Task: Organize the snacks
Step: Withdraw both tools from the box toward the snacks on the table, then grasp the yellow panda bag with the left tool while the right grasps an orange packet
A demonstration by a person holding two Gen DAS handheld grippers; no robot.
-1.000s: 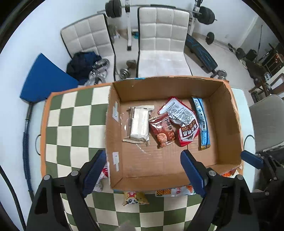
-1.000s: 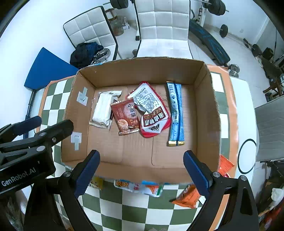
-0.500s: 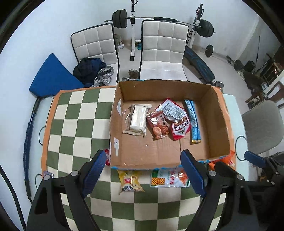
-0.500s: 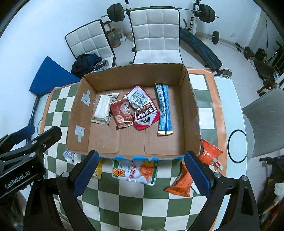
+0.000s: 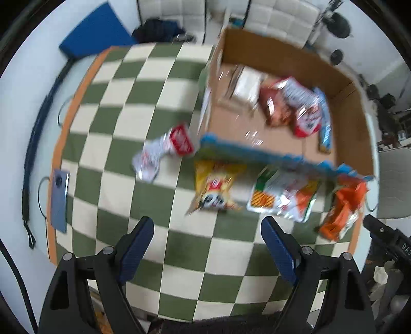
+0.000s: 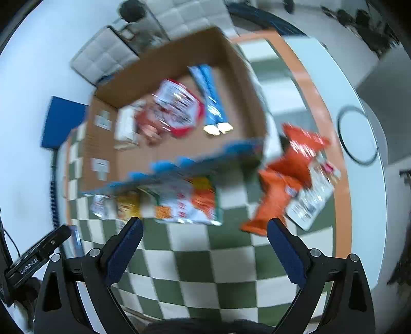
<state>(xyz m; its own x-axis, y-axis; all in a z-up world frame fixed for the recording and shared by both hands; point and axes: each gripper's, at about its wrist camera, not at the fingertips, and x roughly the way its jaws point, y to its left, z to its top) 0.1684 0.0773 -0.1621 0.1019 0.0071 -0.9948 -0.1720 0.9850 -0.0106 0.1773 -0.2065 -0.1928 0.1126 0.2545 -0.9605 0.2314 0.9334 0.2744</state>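
A cardboard box on the green checkered table holds several snack packs. In front of it lie a red-and-white pack, a yellow pack, a white-orange-green pack and orange packs. My left gripper is open and empty, above the table short of the yellow pack. My right gripper is open and empty, short of the white-orange-green pack. Both views are motion-blurred.
A blue-grey phone lies near the table's left edge. A white-and-red pack lies beside the orange packs by the right edge. White padded chairs and gym weights stand behind the table.
Both grippers have pulled back from over the box toward me and tilted. The loose packs in front of the box have come into view. Both stay open.
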